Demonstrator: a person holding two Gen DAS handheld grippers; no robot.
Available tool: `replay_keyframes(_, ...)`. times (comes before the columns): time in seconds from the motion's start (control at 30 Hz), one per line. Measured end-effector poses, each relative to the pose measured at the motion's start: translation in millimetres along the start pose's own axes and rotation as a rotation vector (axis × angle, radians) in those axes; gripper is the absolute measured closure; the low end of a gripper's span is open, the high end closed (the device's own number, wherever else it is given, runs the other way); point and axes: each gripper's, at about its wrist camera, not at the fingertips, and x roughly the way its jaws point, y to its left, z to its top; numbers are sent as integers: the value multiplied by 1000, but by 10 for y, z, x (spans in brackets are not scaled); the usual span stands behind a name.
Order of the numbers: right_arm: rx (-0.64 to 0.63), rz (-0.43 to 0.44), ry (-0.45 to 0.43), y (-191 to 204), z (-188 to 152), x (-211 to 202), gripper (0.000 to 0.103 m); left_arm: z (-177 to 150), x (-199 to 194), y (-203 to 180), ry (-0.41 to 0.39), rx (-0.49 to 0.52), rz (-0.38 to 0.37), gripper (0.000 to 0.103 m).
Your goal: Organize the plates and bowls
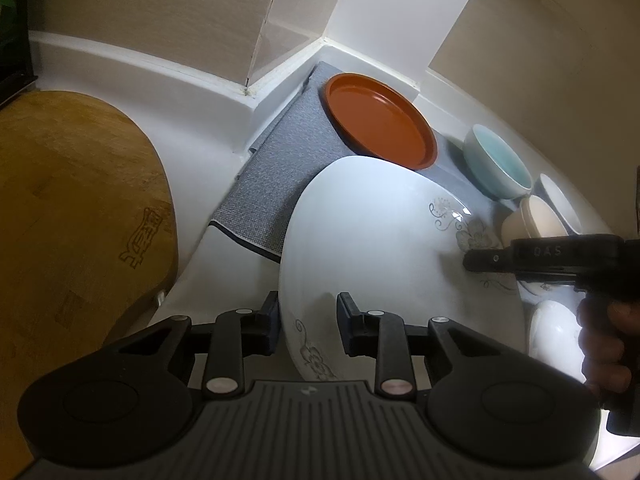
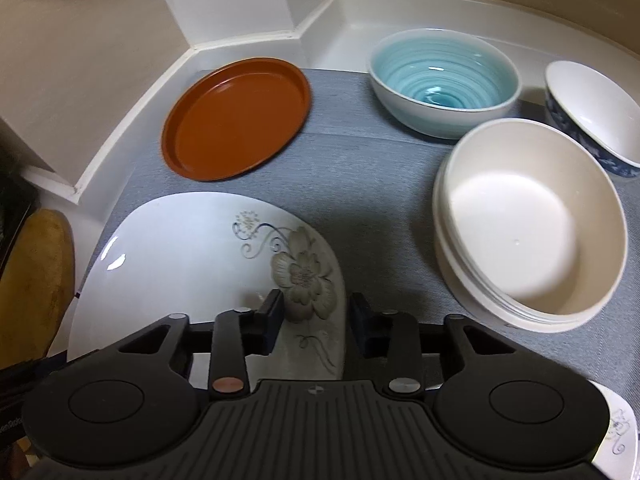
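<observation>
A white square plate with grey flower print (image 1: 372, 248) (image 2: 180, 256) lies on a grey mat (image 1: 280, 168) (image 2: 360, 184). My left gripper (image 1: 307, 312) is open, its fingers straddling the plate's near left edge. My right gripper (image 2: 316, 312) is open, its fingers straddling the plate's right edge by the flower; it shows in the left wrist view (image 1: 480, 260). A brown round plate (image 1: 380, 120) (image 2: 236, 120) lies behind. A teal bowl (image 1: 496, 164) (image 2: 444, 80), a cream bowl stacked in white bowls (image 2: 528, 228) (image 1: 532, 220) and a blue-patterned bowl (image 2: 592, 112) stand to the right.
A round wooden board (image 1: 76, 208) (image 2: 36, 280) lies to the left. White walls and a column corner (image 1: 256, 88) close in the back. Another flowered white dish (image 2: 616, 432) sits at the near right, and a white bowl (image 1: 556, 336) shows below the right gripper.
</observation>
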Motion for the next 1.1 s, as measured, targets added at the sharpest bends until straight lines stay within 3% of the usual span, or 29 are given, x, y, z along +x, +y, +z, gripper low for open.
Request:
replay_keyframes(0.4, -8, 4, -32, 23, 1, -11, 68, -9, 21, 45, -14, -1, -9, 76)
replay_keyframes(1.1, -22, 50, -88, 15, -94, -247, 74, -55, -210, -67, -81, 8, 33, 76)
